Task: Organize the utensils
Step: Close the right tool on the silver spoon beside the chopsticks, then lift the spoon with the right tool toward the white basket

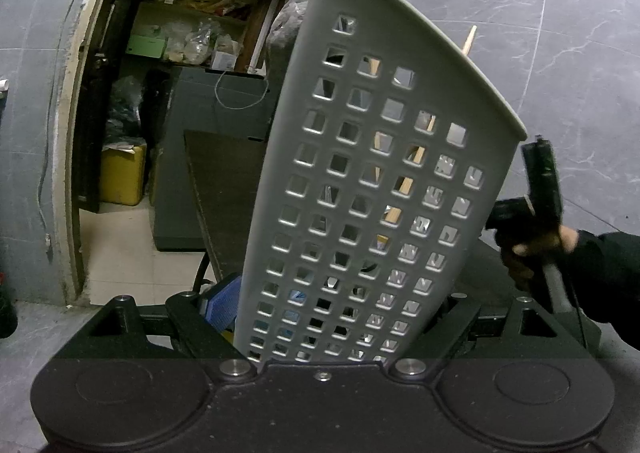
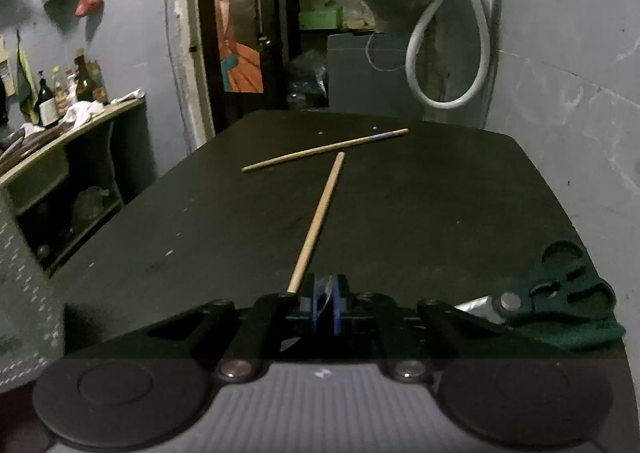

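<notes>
Left gripper (image 1: pixel 324 317) clamps the white holder (image 1: pixel 372 173) upright, so utensils can drop in; one chopstick (image 1: pixel 469 40) already stands inside. Right gripper (image 2: pixel 326 303), jaws closed on a chopstick (image 2: pixel 318 221) lying on the table (image 2: pixel 440 213); another chopstick (image 2: pixel 324 150) beyond

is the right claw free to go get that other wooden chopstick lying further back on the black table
Probably not yet: the right claw looks shut beside the near wooden chopstick, maybe gripping it. The path over the black table to the far wooden chopstick is otherwise unobstructed.
</notes>
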Motion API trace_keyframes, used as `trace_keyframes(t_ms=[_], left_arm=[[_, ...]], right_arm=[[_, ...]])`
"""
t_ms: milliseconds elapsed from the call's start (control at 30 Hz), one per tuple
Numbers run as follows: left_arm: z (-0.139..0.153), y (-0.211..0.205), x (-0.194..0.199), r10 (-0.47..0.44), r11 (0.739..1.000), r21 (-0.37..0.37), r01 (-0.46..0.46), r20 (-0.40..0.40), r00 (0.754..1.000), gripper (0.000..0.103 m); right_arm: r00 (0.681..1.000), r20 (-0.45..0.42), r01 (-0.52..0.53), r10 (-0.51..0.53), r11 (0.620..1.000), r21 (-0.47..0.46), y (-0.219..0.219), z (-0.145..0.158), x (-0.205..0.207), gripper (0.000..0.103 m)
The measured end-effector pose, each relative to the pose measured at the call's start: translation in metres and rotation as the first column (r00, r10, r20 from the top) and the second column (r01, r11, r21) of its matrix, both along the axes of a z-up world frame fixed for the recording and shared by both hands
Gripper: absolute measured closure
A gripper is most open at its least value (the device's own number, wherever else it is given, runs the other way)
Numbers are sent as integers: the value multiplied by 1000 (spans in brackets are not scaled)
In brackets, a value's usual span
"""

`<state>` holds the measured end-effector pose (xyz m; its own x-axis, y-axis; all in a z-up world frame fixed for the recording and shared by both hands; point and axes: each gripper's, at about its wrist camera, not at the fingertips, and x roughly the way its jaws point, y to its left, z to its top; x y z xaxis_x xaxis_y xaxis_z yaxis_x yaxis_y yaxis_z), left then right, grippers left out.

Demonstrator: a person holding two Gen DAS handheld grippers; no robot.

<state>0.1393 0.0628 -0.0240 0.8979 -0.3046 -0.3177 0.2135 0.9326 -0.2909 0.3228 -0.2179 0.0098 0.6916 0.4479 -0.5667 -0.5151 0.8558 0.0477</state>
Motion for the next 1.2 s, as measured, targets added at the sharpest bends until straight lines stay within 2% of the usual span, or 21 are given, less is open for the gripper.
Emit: trace_keyframes(t_ms=[200,433,533,567,667,867,1000,1200], left_arm=[[-1,-3,-1,6,1000,0,-6,1,1000,16],[-1,-5,-2,15,1000,-1,-15,0,1000,17],[0,-6,-2,19,1000,-1,-19,0,1000,17],[0,-6,-2,20,1000,-1,-20,0,1000,17],[0,-6,-2,23,1000,-3,-23,1,1000,16],[-1,-7,-3,26,1000,-3,-26,2,1000,17],[-1,-7,-4,26,1000,-4,-26,3,1000,17],[-1,-6,-4,23,1000,-6,-23,3,1000,16]], right_arm=[[1000,10,-16,16,1000,-14,1,4,-41,99],[1000,-22,12,-13,1000,-7,-4,8,-71,100],[1000,4,24,-23,1000,-16,-5,12,-83,100],[999,32,29,-28,999,-37,-3,15,-88,100],[988,153,54,-23,979,-199,16,16,-112,100],[973,221,31,68,910,-414,54,-4,-143,100],[960,257,24,111,881,-472,69,-13,-157,100],[968,228,18,105,877,-479,69,-22,-159,96]])
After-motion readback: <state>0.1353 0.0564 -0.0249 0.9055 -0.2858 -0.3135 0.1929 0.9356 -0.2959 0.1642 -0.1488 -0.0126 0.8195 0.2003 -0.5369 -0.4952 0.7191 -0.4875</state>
